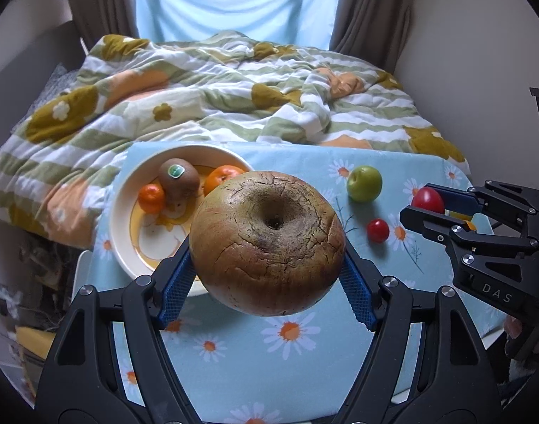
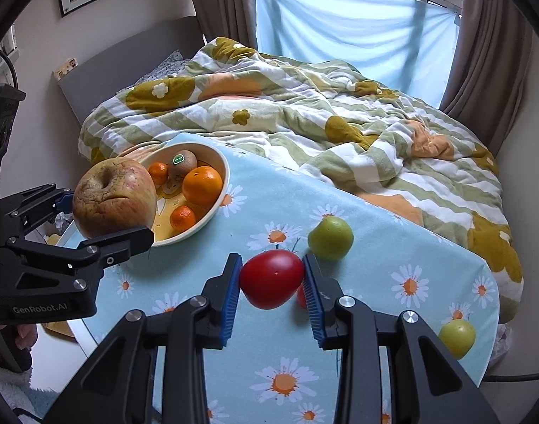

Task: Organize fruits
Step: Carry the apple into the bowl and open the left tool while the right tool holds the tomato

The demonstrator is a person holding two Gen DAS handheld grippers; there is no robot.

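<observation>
Left hand-held gripper (image 1: 267, 247) clamps the apple (image 1: 267, 242); bowl (image 1: 123, 212) at 10 o'clock. Right hand-held gripper (image 2: 272, 279) clamps a red tomato (image 2: 271, 278).

My left tool (image 1: 266, 275) had blue pads against a russet, crackled apple (image 1: 267, 242) flushed red and green, and my right tool (image 2: 271, 295) held a glossy red tomato (image 2: 271, 279). The counter (image 1: 234, 360) wore pale blue cloth with white, orange-centred daisies; the cream bowl (image 1: 123, 219) held orange mandarins and a brown kiwi (image 1: 178, 177).

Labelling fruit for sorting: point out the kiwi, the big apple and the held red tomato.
kiwi (image 1: 179, 179): left wrist view, brown skin below its sticker.
big apple (image 1: 267, 243): left wrist view, cracked top.
red tomato (image 2: 271, 279): right wrist view, front face.
</observation>
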